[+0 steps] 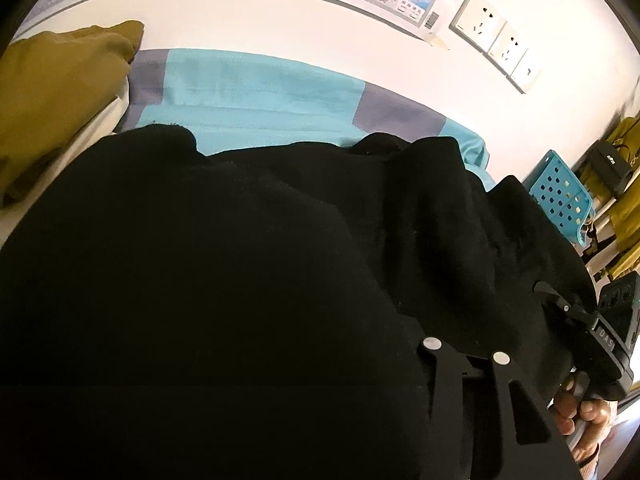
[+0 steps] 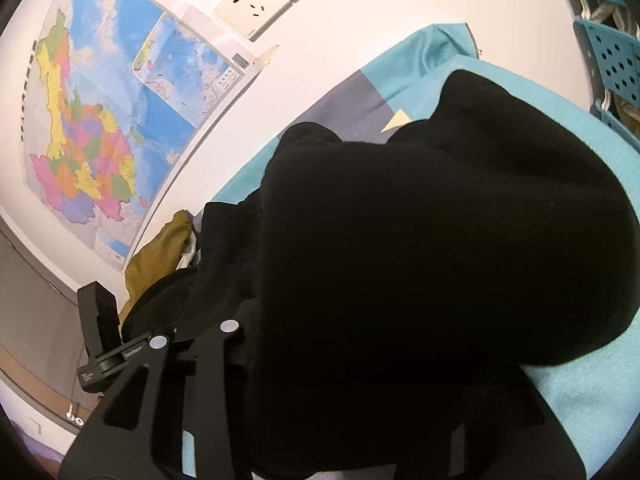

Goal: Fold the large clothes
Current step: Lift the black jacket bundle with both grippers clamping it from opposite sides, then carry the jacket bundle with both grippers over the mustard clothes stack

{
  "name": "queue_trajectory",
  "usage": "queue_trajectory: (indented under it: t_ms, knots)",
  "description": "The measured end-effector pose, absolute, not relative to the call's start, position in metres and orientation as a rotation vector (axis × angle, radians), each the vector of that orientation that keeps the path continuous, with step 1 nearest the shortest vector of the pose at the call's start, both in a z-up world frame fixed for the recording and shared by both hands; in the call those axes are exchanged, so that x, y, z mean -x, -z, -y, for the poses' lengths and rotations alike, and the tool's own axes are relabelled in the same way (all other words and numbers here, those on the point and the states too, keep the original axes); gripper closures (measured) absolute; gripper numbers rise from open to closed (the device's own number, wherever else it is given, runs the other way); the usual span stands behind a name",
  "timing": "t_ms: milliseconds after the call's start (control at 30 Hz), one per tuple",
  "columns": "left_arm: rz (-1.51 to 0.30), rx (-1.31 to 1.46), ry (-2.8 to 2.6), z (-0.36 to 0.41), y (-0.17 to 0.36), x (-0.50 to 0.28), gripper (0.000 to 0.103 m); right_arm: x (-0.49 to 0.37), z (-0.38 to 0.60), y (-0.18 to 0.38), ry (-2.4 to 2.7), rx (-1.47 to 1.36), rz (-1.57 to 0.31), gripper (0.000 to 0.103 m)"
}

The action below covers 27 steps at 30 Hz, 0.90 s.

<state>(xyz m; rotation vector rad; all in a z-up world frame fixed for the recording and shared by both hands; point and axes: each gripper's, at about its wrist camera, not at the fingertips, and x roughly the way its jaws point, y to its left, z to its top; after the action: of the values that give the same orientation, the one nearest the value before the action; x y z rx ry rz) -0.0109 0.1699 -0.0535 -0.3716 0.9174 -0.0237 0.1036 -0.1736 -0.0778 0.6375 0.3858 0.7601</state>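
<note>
Black garment (image 1: 240, 280) bunched on the teal and grey bedsheet (image 1: 256, 92), draped over both grippers.

Fabric hides the fingertips of the left gripper (image 1: 460, 344) and right gripper (image 2: 208, 320), so I cannot tell how their jaws stand, though each seems buried in cloth. Only the right wrist view shows the whole wall map (image 2: 100, 120); the left shows "DAS" lettering (image 1: 605, 339).
</note>
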Motion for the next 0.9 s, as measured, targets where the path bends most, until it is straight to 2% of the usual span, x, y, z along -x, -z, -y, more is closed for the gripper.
queue_trajectory:
  t_ms: [33, 100, 167, 300, 367, 500, 533, 567, 633, 733, 767, 833, 867, 900]
  knots:
    - [-0.921, 0.374, 0.022, -0.170, 0.054, 0.010, 0.051, -0.105, 0.173, 0.079, -0.766, -0.647, -0.393, 0.054]
    - [-0.928, 0.380, 0.025, -0.171, 0.055, 0.007, 0.048, -0.109, 0.172, 0.080, -0.779, -0.657, -0.400, 0.042]
    - [-0.926, 0.378, 0.024, -0.171, 0.055, 0.007, 0.048, -0.109, 0.168, 0.078, -0.776, -0.649, -0.401, 0.040]
    - [-0.924, 0.361, 0.028, -0.170, 0.050, 0.010, 0.059, -0.101, 0.167, 0.068, -0.753, -0.609, -0.387, 0.068]
    - [-0.925, 0.369, 0.043, -0.172, 0.045, 0.013, 0.067, -0.090, 0.175, 0.064, -0.795, -0.648, -0.365, 0.073]
    - [-0.906, 0.429, 0.126, -0.187, 0.024, 0.034, 0.068, -0.058, 0.190, 0.056, -0.852, -0.686, -0.316, 0.076]
    - [-0.895, 0.443, 0.151, -0.191, 0.019, 0.039, 0.063, -0.051, 0.191, 0.057, -0.846, -0.676, -0.315, 0.075]
    - [-0.897, 0.449, 0.162, -0.195, 0.018, 0.042, 0.054, -0.050, 0.190, 0.060, -0.830, -0.665, -0.338, 0.069]
    - [-0.923, 0.440, 0.156, -0.200, 0.026, 0.041, 0.051, -0.054, 0.184, 0.070, -0.807, -0.635, -0.389, 0.063]
    - [-0.998, 0.452, 0.146, -0.205, 0.054, 0.032, 0.046, -0.071, 0.178, 0.091, -0.785, -0.668, -0.472, 0.049]
    - [-0.989, 0.460, 0.156, -0.205, 0.057, 0.032, 0.044, -0.073, 0.178, 0.094, -0.778, -0.672, -0.471, 0.040]
    - [-0.964, 0.438, 0.175, -0.202, 0.057, 0.033, 0.034, -0.076, 0.177, 0.098, -0.772, -0.686, -0.447, 0.038]
    - [-0.961, 0.446, 0.193, -0.200, 0.057, 0.032, 0.025, -0.076, 0.174, 0.097, -0.768, -0.678, -0.444, 0.036]
    - [-0.956, 0.451, 0.212, -0.199, 0.058, 0.030, 0.022, -0.076, 0.170, 0.096, -0.766, -0.664, -0.438, 0.035]
